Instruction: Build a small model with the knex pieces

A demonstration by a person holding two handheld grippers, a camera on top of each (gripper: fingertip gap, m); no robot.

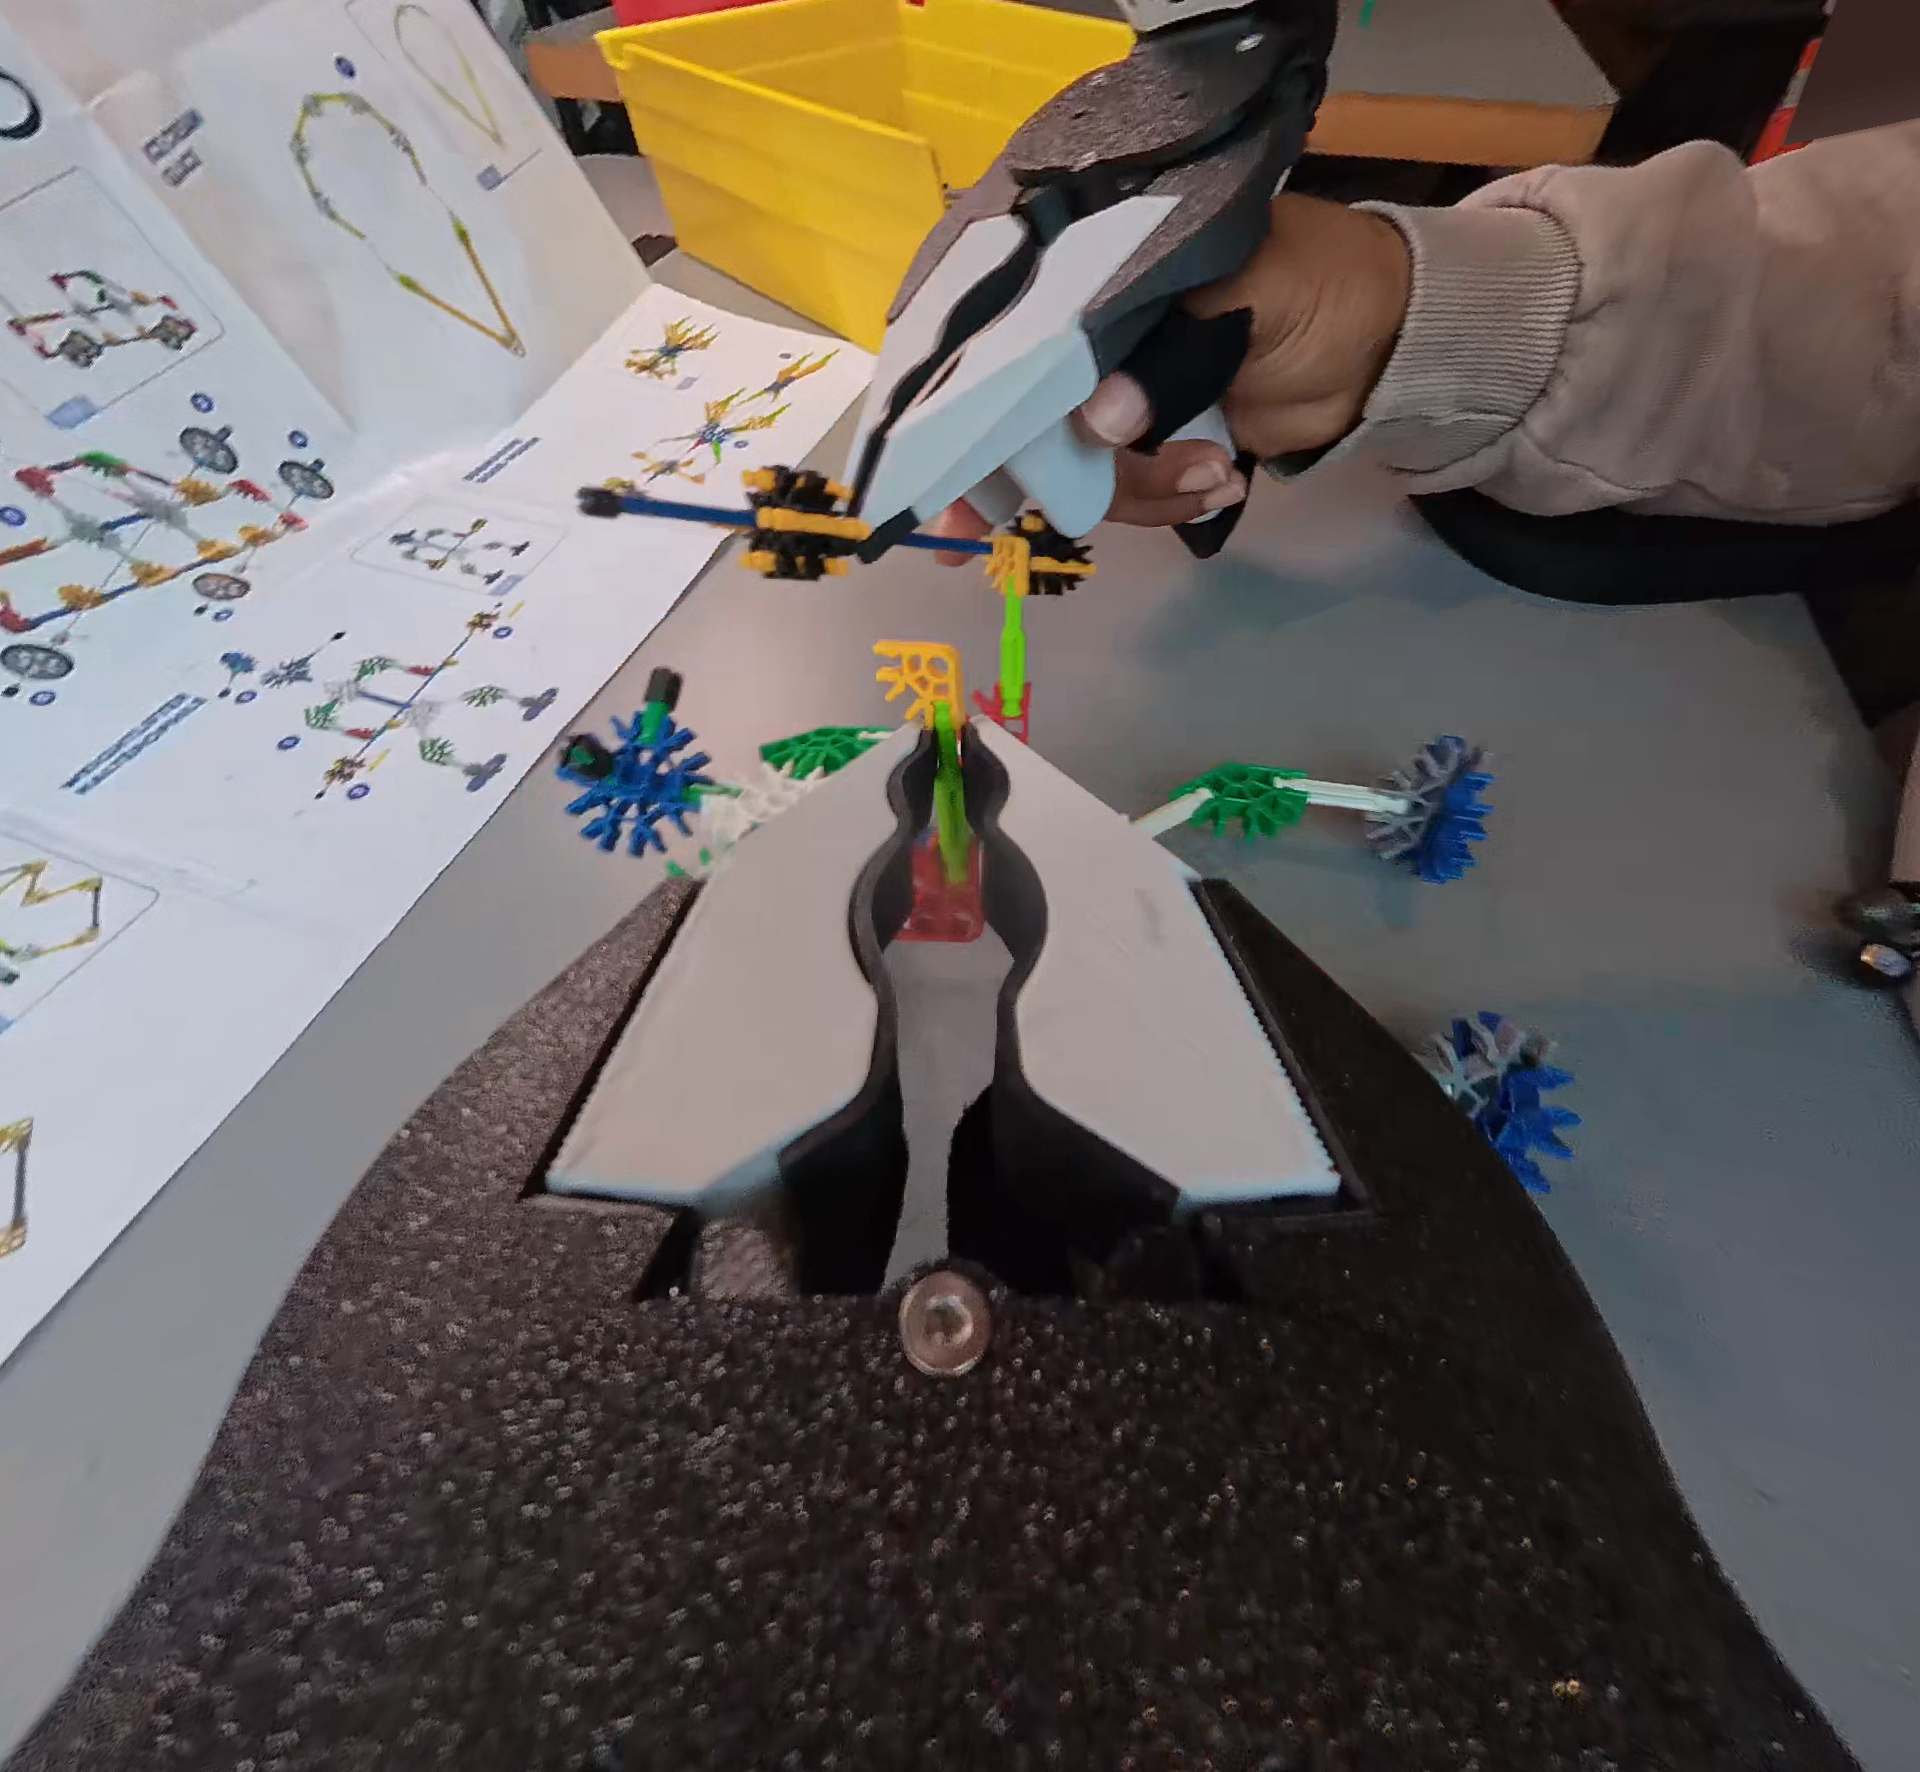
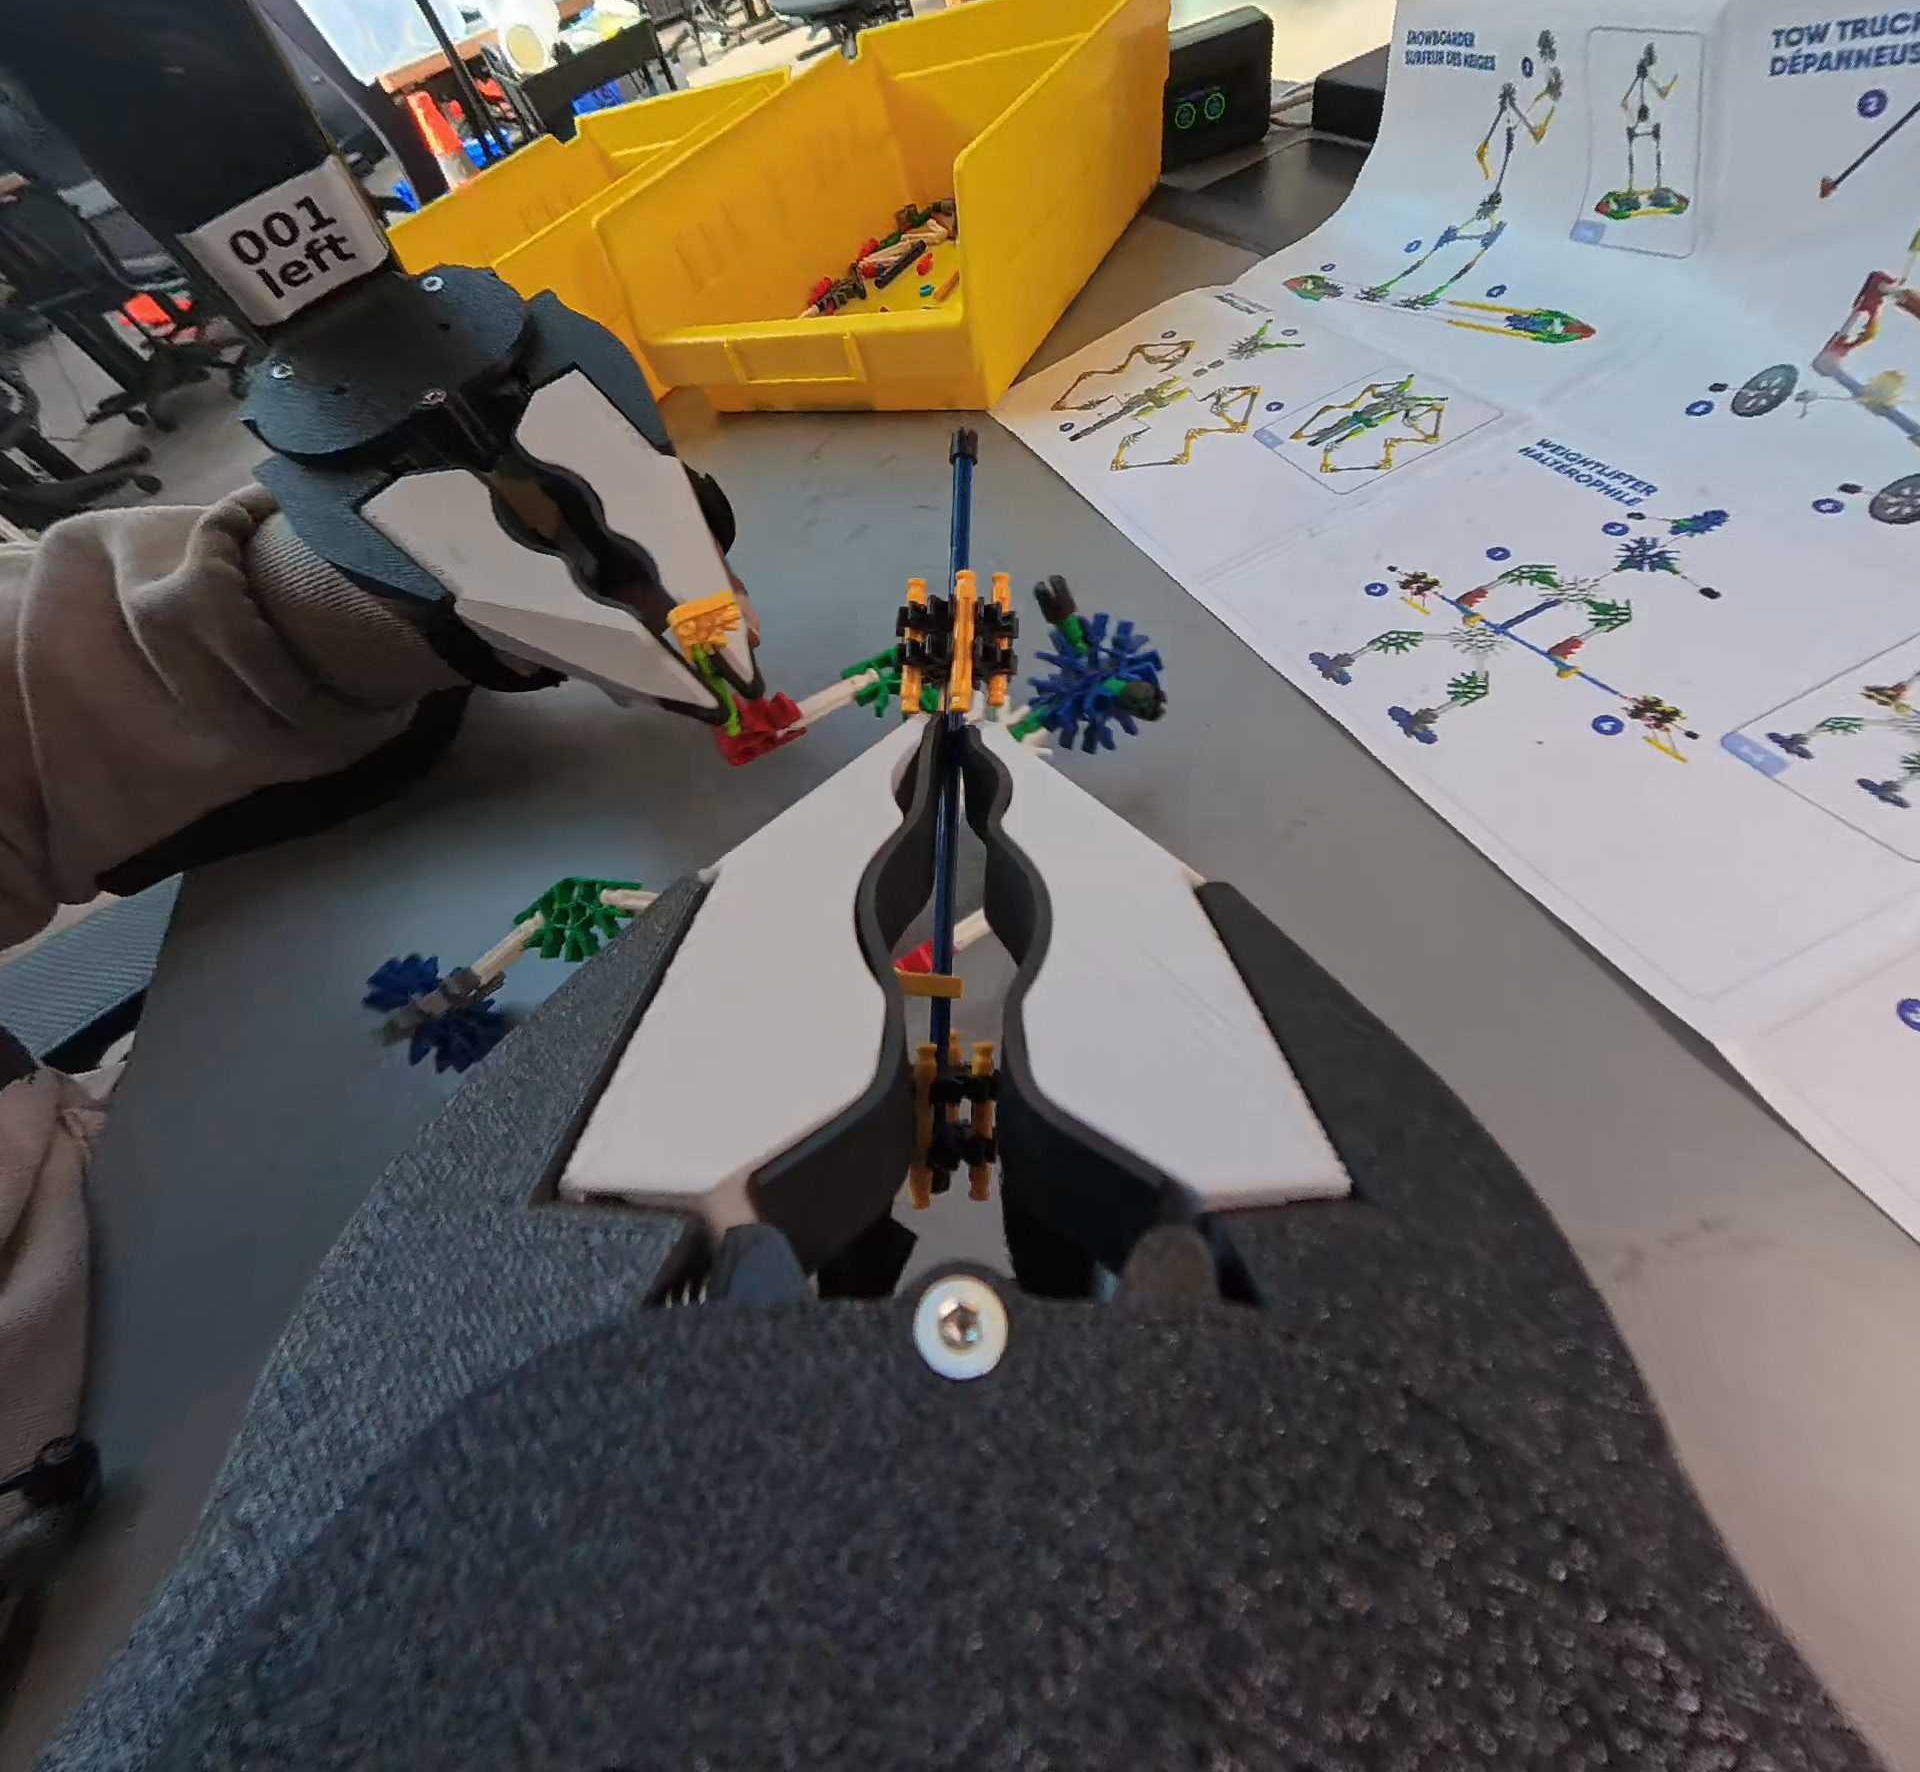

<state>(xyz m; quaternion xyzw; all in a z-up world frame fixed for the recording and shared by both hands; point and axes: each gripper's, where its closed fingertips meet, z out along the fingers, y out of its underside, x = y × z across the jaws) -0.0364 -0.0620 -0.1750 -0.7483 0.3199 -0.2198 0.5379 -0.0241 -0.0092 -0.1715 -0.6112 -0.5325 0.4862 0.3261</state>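
— Green plastic was what the left gripper had between its tips: a short green rod, pinched tight, with a yellow connector at its far end and a red connector at its near end, the red one down at the grey table.

— And the right gripper?

— It was closed on a thin blue rod that ran straight out past its tips toward the yellow bin. A yellow-and-black cluster sat on that rod just beyond the tips, and a second such cluster lay back between the jaws.

— How did the two stand to each other?

— In the left wrist view the right gripper hung above and beyond the left one, on the bin's side of it, held by a hand in a beige sleeve. Another green rod hung from the blue rod's near cluster down to a red piece beside the yellow connector.

— What lay about them?

— A blue snowflake connector with black caps lay near the instruction sheet, which spread along the table from the bin. White rods joined it to a green connector. Farther from the bin, a second green connector on a white rod ended in a blue-and-grey wheel, and another blue-and-grey piece lay apart, nearer the camera. Loose small parts sat inside the bin.
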